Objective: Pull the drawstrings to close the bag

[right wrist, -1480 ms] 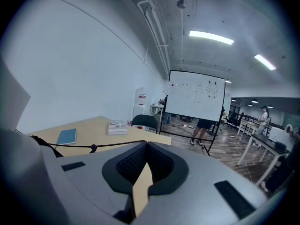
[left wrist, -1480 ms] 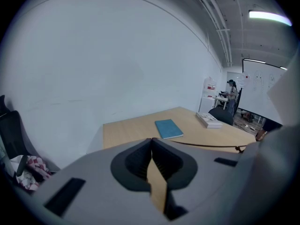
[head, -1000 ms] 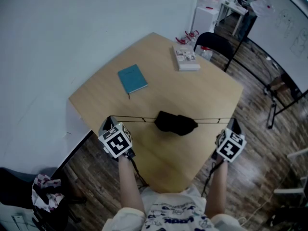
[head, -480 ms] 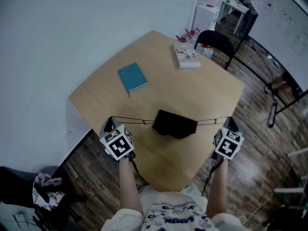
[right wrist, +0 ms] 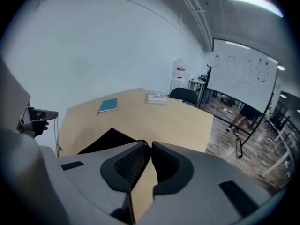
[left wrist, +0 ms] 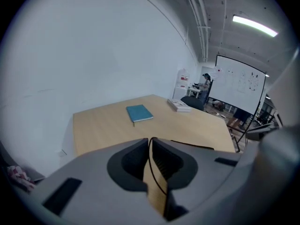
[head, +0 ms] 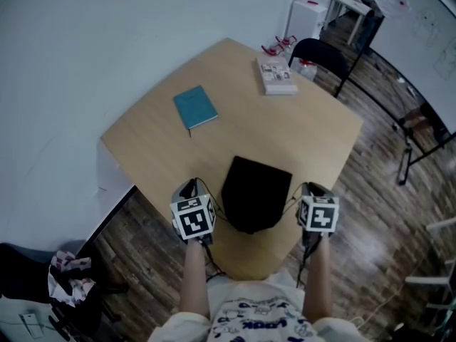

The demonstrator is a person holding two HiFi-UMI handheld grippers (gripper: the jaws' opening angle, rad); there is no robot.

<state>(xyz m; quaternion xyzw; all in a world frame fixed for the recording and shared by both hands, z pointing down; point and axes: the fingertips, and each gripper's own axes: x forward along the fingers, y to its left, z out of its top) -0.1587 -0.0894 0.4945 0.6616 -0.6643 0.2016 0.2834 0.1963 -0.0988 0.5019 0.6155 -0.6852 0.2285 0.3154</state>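
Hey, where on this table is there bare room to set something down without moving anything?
Bare wood lies between the teal notebook and the stack of books, and on the wide stretch right of centre, bordered by the books, the table edge and the black bag. The near edge around the bag is crowded.

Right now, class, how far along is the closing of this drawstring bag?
Done: the left gripper is shut on its drawstring. In hand: the tongs of the right gripper have just been opening, the other drawstring at their tips; both grippers flank the black bag, strings slack. Left: the bag lies flat and wide, so the tightening pull seems yet to come.
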